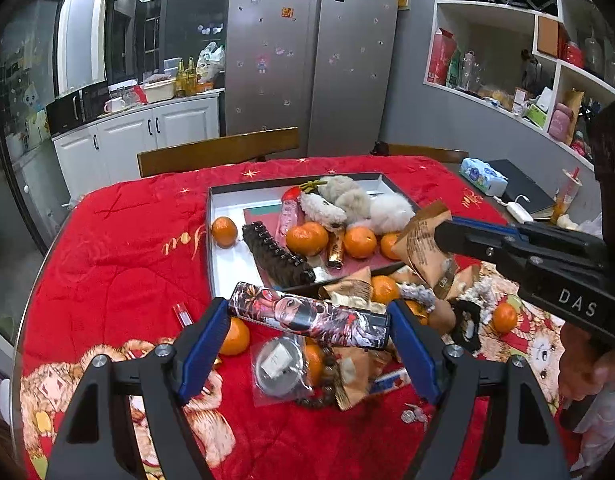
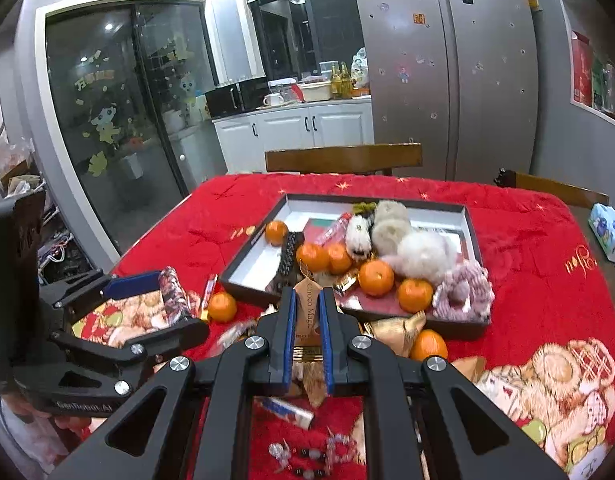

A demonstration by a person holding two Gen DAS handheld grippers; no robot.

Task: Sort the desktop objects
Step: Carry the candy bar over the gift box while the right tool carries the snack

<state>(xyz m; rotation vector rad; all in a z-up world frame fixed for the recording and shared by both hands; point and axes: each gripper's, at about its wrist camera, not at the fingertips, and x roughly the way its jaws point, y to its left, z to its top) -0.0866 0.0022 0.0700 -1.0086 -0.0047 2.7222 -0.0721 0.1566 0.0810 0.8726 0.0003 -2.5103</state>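
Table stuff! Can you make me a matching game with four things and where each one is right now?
Things:
1. picture-printed tube
2. brown snack packet
3. black hair clip
4. blue tissue pack

Places:
A. lying inside the tray
B. pinched in the right hand-held gripper
C. on the bare tabletop past the red cloth
D. held end to end in the left hand-held gripper

Pairs: 1-D, 2-B, 3-A, 4-C
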